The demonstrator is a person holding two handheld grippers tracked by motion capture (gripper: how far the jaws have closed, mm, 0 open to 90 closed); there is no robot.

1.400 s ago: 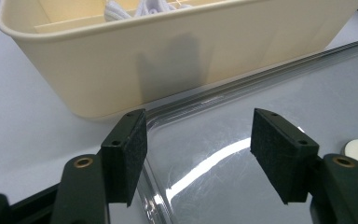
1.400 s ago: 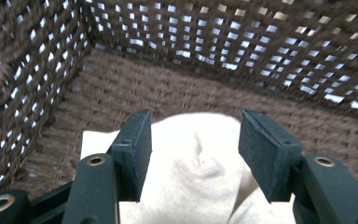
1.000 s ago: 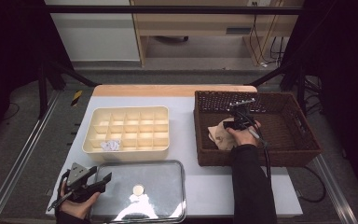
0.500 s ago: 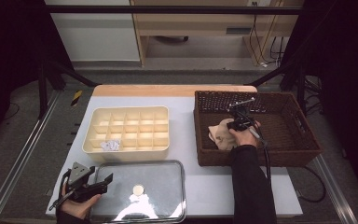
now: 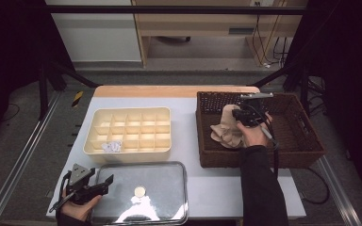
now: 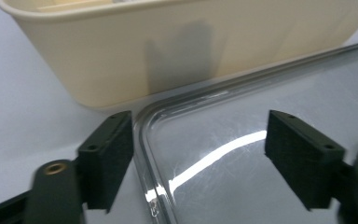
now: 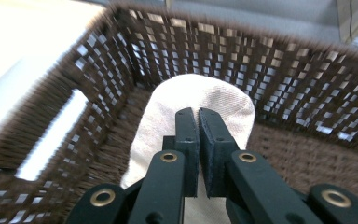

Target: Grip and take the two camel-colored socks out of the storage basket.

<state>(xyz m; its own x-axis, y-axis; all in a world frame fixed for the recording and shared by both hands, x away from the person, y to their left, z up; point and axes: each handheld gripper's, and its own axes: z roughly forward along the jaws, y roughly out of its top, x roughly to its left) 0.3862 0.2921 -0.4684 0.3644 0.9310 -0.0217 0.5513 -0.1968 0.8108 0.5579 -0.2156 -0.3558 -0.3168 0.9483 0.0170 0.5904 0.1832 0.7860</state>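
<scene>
Nearest the person, the left gripper (image 5: pixel 104 182) sits low at the front left of the white table (image 5: pixel 188 101), held in the left hand (image 5: pixel 78 209), jaws spread wide with nothing between them; they have just finished opening. In the left gripper view one pad sits on the table side of the clear lid's rounded corner, the other over the lid itself, neither pressing anything. The clear lid (image 5: pixel 165 186) lies flat at the table's front edge, glare streaks on it, a small round pale thing (image 5: pixel 140 191) resting at its middle. Just behind the lid is the cream divided box (image 5: pixel 162 113), many small compartments, a bit of white crumpled stuff (image 5: pixel 111 146) in a front-left compartment; the box's outer wall (image 6: pixel 177 46) shows close in the left gripper view. Over to the right, the dark wicker basket (image 5: pixel 306 141) stands on the table, well apart from the box. The right hand (image 5: pixel 254 134) with its black sleeve reaches over the basket's front wall. The right gripper (image 5: pixel 241 114) is inside the basket, jaws pressed together and pinching the beige cloth (image 5: pixel 226 129); the jaws have just closed on it. In the right gripper view the cloth (image 7: pixel 205 100) bulges up around the shut pads, with the woven wall (image 7: pixel 270 60) behind. The cloth's lower part is bunched in the basket's left half, its pinched top lifted. Beyond the table: grey floor, wooden furniture, cables.
</scene>
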